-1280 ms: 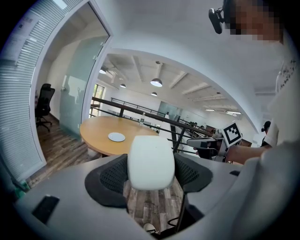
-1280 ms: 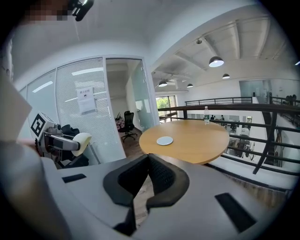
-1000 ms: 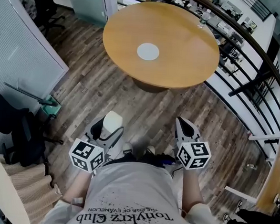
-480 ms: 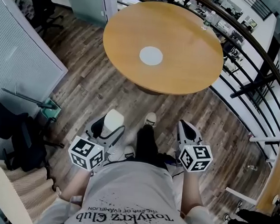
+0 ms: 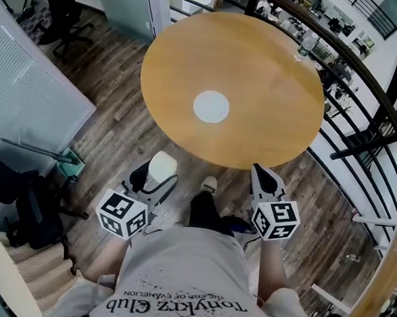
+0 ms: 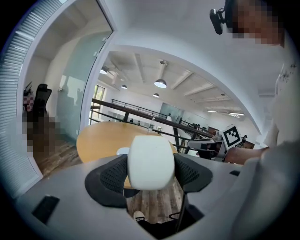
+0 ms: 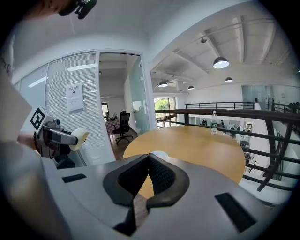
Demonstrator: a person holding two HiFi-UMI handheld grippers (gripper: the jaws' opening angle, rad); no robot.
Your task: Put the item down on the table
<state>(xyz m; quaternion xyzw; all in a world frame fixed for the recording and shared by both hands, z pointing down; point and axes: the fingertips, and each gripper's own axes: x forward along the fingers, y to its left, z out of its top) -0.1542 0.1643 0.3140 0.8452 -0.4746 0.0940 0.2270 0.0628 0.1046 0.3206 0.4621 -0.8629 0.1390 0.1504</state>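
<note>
Carrying side: the left gripper is held low and close to the person's body. Its jaws are clamped on the item, one ribbed pad on each flank, so it rides steady for the walk-up.
Item: a white, rounded piece, whether block or roll I cannot tell. It hangs in the air over the wood floor, short of the bench and touching nothing but the jaws.
Bench: a round, wood-topped bench straight ahead. Its near edge lies just beyond the jaw tips in the head view, so the item seems not yet within reach of the top.
Disc: a flat white disc sits at the middle of the bench, with bare top all round it for a landing place.
Right gripper: the right gripper is level with the left, jaws closed together on nothing. It is probably kept tucked in because one gripper is enough for this job.
Bottle: a clear bottle stands at the far right rim, well apart from any likely landing spot.
Step in hand: approach. By my judgement, what remains is reaching over the edge, lowering until the item rests on the top, then parting the jaws.
</note>
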